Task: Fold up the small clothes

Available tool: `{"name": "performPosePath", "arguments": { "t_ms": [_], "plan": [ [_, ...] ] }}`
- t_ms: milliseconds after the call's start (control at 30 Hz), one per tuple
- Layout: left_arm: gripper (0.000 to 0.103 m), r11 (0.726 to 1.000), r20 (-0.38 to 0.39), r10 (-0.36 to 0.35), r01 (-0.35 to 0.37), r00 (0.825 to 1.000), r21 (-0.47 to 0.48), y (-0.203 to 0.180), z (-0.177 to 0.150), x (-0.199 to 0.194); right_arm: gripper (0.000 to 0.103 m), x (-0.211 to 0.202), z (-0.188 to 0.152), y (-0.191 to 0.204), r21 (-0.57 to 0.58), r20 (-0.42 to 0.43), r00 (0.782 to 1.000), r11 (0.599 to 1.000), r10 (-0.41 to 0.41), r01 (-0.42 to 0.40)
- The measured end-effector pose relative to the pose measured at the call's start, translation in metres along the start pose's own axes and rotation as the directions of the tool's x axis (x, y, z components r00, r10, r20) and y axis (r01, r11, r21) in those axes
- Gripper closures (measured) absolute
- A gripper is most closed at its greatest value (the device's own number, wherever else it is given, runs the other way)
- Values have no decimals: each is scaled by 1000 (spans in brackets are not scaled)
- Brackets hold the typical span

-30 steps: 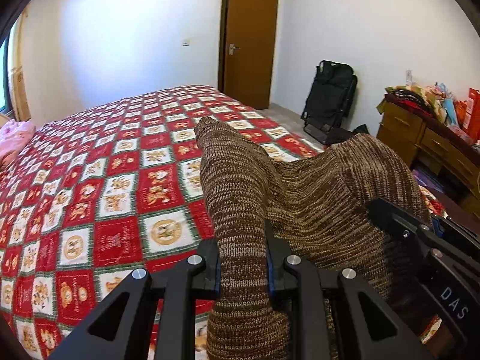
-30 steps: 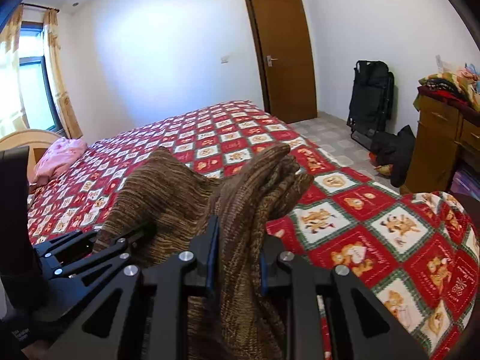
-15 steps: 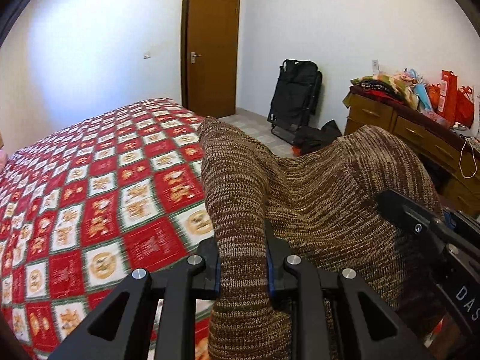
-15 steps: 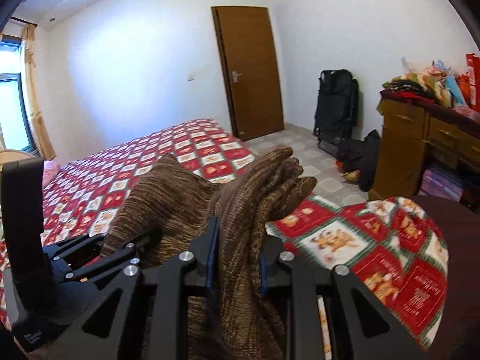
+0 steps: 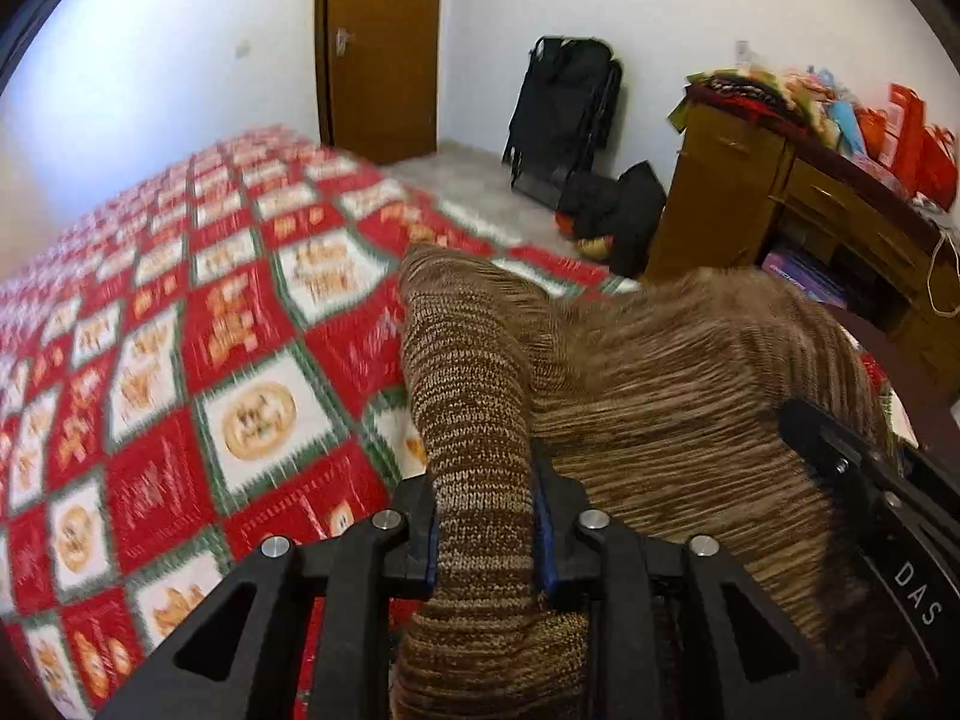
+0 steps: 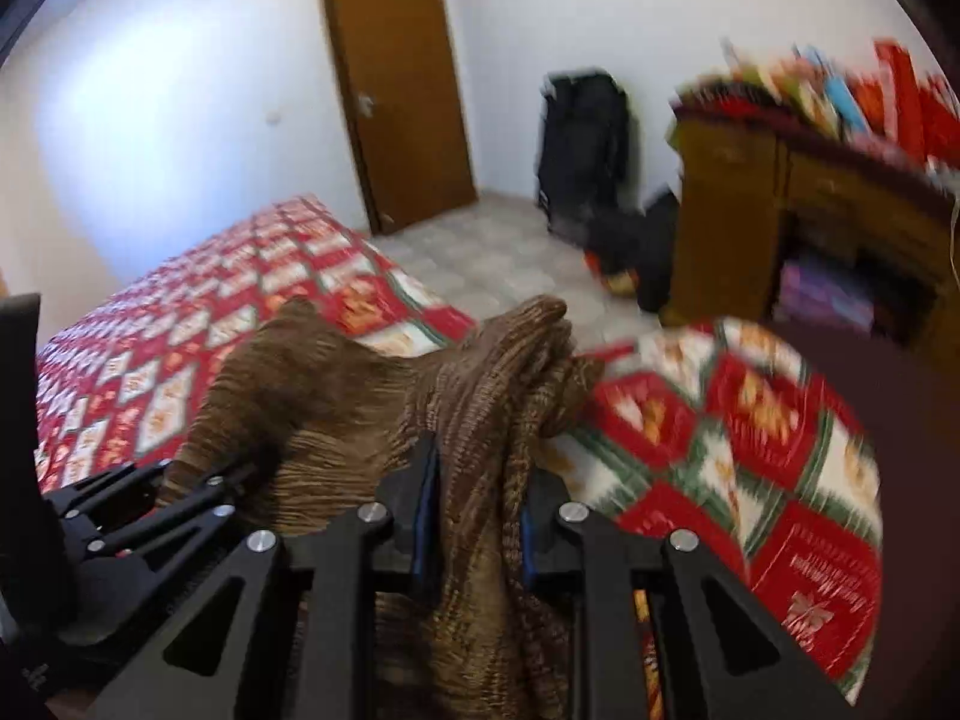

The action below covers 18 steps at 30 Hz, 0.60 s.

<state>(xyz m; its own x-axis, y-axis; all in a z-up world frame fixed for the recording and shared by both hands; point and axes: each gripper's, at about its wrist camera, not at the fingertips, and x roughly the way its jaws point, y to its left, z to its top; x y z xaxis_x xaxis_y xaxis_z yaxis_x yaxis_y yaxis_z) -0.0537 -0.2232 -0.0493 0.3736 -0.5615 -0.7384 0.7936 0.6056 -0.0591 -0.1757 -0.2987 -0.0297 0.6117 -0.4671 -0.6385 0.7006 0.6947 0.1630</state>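
— Two grippers, what have they got?
— Left gripper point(image 5: 483, 531) pinches the brown knit sweater point(image 5: 660, 384), jaws easing apart. Right gripper point(image 6: 474, 519) clamps another bunched edge, above the red patterned bedspread point(image 5: 180, 360)

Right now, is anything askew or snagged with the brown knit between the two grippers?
No snag shows. The brown knit sags between the left gripper and right gripper, bunched in both. The left jaws are opening with knit between them. The bedspread looks undisturbed.
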Motion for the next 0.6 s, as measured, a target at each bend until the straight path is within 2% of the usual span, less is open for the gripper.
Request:
{"name": "performPosePath", "arguments": {
  "t_ms": [100, 167, 267, 300, 367, 467, 533, 600],
  "plan": [
    [67, 999, -21, -32, 31, 999, -33, 8, 0, 1, 78, -1, -3, 0, -12, 1, 1000, 1000, 8, -8],
    [67, 999, -21, -39, 39, 999, -38, 13, -1, -5, 77, -2, -2, 1, -22, 0, 1000, 1000, -1, 1],
    [65, 999, -5, -19, 19, 1000, -35, 22, -6, -21, 70, -5, -2, -4, -8, -8, 1000, 1000, 16, -16],
    [64, 999, 3, -18, 18, 1000, -38, 27, -9, -27, 64, -6, -3, -7, 3, -6, 1000, 1000, 25, -25],
    [62, 999, 16, -14, 14, 1000, -39, 34, -16, -41, 62, -21, -7, -15, 24, 21, 999, 999, 36, -37],
    [61, 999, 38, 23, -22, 999, -25, 41, -30, -57, 62, -57, -19, -14, -27, 78, 997, 999, -20, 22],
    [61, 999, 59, 22, -20, 998, -30, 41, -40, -65, 82, -82, -30, -8, -83, 112, 993, 995, -38, 48],
    [61, 999, 75, 23, -20, 997, -32, 36, -52, -71, 84, -94, -38, -1, -119, 113, 993, 992, -25, 38]
  ]
}}
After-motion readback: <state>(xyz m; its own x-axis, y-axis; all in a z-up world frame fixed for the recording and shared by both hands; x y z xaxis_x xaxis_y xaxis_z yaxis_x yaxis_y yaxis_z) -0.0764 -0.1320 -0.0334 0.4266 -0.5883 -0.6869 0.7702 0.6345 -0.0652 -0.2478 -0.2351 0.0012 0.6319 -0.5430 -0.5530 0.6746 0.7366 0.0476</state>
